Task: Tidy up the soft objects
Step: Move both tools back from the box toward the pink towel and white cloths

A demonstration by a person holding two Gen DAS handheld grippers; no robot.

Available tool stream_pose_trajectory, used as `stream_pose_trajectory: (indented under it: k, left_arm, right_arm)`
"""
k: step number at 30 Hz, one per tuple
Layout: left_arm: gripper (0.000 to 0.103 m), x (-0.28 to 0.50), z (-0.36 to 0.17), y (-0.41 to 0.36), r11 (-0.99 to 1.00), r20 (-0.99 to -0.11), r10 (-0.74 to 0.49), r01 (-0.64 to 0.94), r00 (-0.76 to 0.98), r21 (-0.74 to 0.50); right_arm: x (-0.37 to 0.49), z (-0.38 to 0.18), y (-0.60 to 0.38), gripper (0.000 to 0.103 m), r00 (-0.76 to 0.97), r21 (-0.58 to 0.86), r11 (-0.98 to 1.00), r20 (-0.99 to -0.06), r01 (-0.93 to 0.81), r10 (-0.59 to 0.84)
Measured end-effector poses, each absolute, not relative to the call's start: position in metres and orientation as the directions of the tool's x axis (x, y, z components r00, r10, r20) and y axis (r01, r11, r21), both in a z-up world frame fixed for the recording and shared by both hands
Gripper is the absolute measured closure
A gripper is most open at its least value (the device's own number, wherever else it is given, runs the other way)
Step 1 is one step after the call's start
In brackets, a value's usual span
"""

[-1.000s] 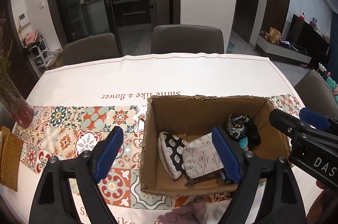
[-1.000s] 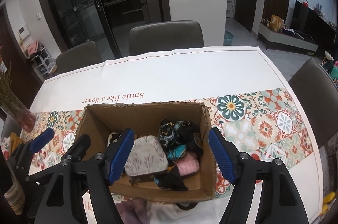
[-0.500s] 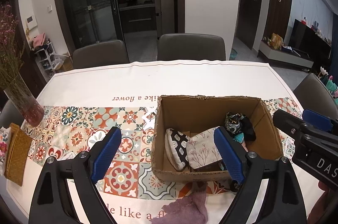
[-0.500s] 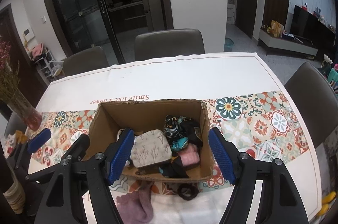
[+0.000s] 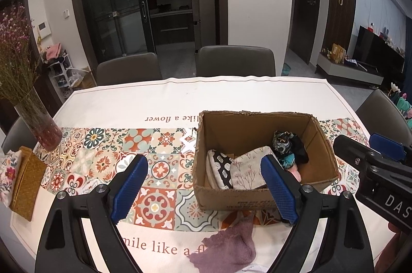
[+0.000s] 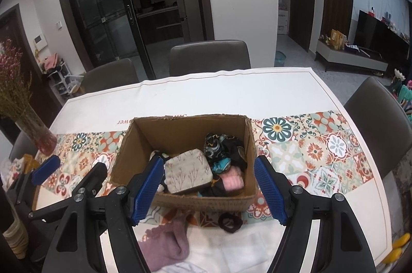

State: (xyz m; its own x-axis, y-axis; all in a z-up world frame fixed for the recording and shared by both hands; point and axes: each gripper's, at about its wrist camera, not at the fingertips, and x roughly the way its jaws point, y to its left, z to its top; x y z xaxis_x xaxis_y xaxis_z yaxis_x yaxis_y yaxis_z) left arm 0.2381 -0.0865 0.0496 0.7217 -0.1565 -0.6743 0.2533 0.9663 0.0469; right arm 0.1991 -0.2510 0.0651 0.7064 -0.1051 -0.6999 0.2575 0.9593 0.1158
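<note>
Cardboard box (image 6: 180,198), corrugated, top edge ragged, sits mid-worktop on the tiled band of the tablecloth (image 5: 159,103). Inside I see a beige twig-print fabric pouch (image 6: 188,170), a black-and-white patterned pouch (image 5: 219,167), a bundle of dark paisley cloth (image 6: 219,144) and a pink ribbed roll (image 6: 233,180). On the cloth just in front of the box lie a fuzzy mauve sock (image 6: 164,244) and a dark scrunchie (image 6: 230,221), both outside it.

My left tongs (image 5: 206,192) hang spread wide with nothing between the ribbed blue pads (image 5: 130,185); my right tongs (image 6: 208,189) are likewise spread and empty, framing the box's near wall without touching it.

The worktop (image 6: 365,201) is oval, its cloth smooth and printed with script. A glass vase (image 5: 42,130) of dried stems stands at the left edge beside woven mustard mats (image 5: 25,185). Grey padded chairs (image 5: 235,60) ring the far side; dark glass doors stand behind. The far half of the cloth is open.
</note>
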Motion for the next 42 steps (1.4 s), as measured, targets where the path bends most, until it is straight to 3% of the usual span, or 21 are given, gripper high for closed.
stream_pose_trajectory:
  k: [42]
  left_arm:
    - [0.011,0.116,0.01,-0.054,0.967,-0.66,-0.128,0.241,0.74,0.083]
  right_arm:
    - [0.08,0.023,-0.222,0.029,0.716,0.107,0.956,-0.687,0.272,-0.126]
